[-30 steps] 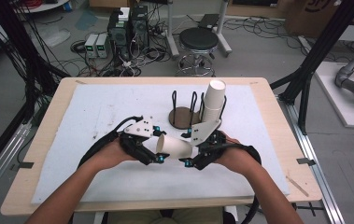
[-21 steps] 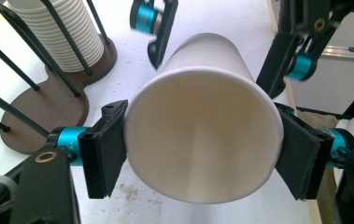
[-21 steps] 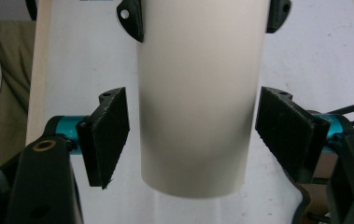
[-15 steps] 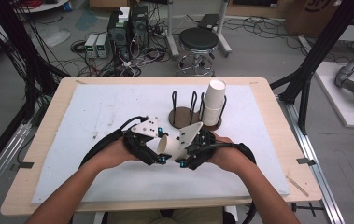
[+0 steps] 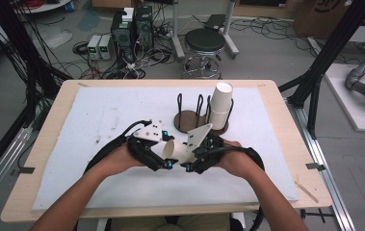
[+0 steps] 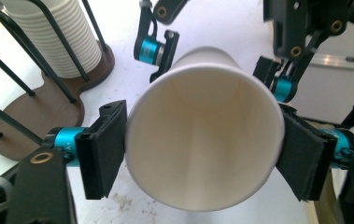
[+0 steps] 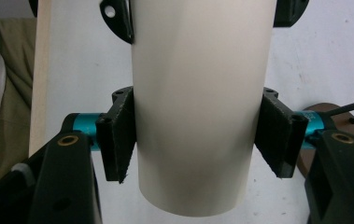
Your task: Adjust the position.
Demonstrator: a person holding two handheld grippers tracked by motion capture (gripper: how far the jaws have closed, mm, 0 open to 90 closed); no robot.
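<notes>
**One paper cup held between two grippers, above the white mat**

Nearest to the person, both hands meet over the front middle of the table [image 5: 286, 120]. Between them lies a white paper cup [image 5: 177, 150], on its side and lifted above the mat. It is a smooth, matte cone shape with a thin rolled rim.

The left gripper [image 6: 202, 149] looks straight into the open mouth of the cup [image 6: 202, 140]. Its black, flat pads sit on both sides of the rim and appear to touch the wall; these jaws have just been opening a little, yet the cup remains between them. The right gripper [image 7: 198, 140] takes the narrower part of the cup [image 7: 198, 102] across its body. Its jaws have just been closing, and the rough black pads now press on both sides of the smooth wall, near the closed bottom.

Under the cup is the white mat [image 5: 98, 110], soft-looking, with some small dark spots. It is free to the left and in front of the hands.

Farther away stands a dark brown holder [image 5: 189, 120] with thin black wire hoops. A tall ribbed stack of cups [image 5: 221, 106] stands upright in its right place. Beyond the stack, the wooden table edge is close.
</notes>
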